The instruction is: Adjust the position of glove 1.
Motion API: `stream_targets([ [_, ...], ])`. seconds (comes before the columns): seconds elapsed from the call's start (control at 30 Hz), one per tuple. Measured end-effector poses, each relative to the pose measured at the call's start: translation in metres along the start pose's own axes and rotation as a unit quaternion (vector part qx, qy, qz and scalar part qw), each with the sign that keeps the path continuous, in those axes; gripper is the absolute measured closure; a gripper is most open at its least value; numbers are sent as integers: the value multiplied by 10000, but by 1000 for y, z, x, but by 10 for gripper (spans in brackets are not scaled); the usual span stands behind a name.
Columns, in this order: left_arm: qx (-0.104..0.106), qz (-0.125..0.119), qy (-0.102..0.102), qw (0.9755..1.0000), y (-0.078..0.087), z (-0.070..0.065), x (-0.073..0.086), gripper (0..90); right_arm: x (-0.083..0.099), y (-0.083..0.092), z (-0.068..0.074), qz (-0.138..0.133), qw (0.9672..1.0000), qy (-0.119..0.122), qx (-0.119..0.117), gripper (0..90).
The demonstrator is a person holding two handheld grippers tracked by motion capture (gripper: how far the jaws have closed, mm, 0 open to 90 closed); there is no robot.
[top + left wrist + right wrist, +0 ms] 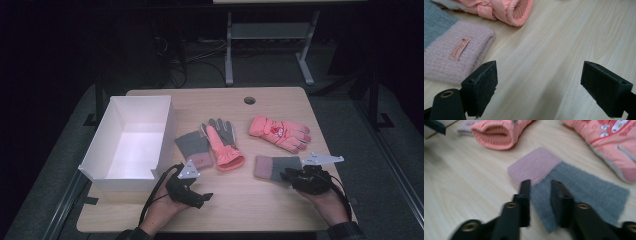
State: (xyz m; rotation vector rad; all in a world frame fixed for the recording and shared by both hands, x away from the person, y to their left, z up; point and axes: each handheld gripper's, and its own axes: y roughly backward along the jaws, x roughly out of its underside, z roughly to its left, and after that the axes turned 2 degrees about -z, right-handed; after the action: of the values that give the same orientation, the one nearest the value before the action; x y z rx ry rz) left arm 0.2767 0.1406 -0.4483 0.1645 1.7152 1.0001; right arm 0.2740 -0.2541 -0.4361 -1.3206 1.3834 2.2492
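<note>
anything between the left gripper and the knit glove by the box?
Nothing: bare wood. In the left gripper view the left gripper stands open over the table, and the knit glove lies just past its left-hand jaw.

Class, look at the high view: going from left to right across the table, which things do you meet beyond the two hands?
white box → grey and pink knit mitten → orange glove with grey palm → orange printed glove
</note>
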Motion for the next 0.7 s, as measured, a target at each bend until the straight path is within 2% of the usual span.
stream_targets([
  [0.07, 56, -60, 37, 10000, 0, -1, -1, 137, -4, -3, -4, -16, 10000, -18, 7, 844],
  [0.13, 119, -125, 109, 9998, 0, -2, -1, 137, -8, -7, -7, -78, 9999, -52, -36, 900],
  [0.43, 164, -131, 4, 9998, 2, -1, -2, 137, -22, -26, -9, 3, 9999, 155, 2, 900],
  [0.47, 155, -91, -60, 9998, 2, -1, -1, 137, -26, -32, -9, -8, 9998, 197, 11, 900],
  [0.7, 124, -117, -123, 9998, 3, -2, -1, 137, -36, -46, -13, -30, 9997, 238, 29, 900],
])
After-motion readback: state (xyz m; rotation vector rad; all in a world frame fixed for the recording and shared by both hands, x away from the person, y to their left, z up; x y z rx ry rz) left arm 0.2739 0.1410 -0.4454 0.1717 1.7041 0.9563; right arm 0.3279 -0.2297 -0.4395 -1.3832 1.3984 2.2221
